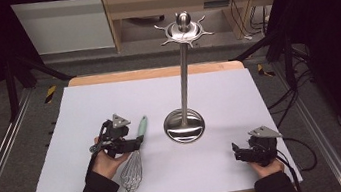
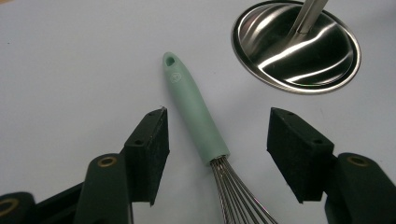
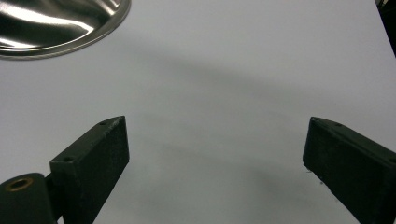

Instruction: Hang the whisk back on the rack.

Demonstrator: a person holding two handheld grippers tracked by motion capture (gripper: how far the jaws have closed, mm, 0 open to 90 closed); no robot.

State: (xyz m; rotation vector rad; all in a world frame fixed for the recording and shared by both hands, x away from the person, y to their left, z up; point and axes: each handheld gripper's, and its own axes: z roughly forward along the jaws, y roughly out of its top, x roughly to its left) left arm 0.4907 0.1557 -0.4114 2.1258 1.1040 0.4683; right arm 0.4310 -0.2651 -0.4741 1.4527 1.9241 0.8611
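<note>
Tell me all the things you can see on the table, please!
whisk: one, mint-green handle and silver wires, flat on the mat between the left gripper's open jaws, untouched.
stand: one, shiny steel, upright at mid-table, round base, hooked top.
mat: one, pale lilac-white, covering the tabletop.
table: one, wood edge showing around the mat.
left gripper: one, black, over the whisk's handle.
right gripper: one, black, open over bare mat at the near right.

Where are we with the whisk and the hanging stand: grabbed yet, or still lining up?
Done: the left gripper is lined up astride the whisk, which lies flat on the white table cover. In hand: its fingers flank the mint handle with gaps both sides, so no grip yet. Left: close, lift, and probably hang it on the steel stand. The right gripper waits open.
</note>
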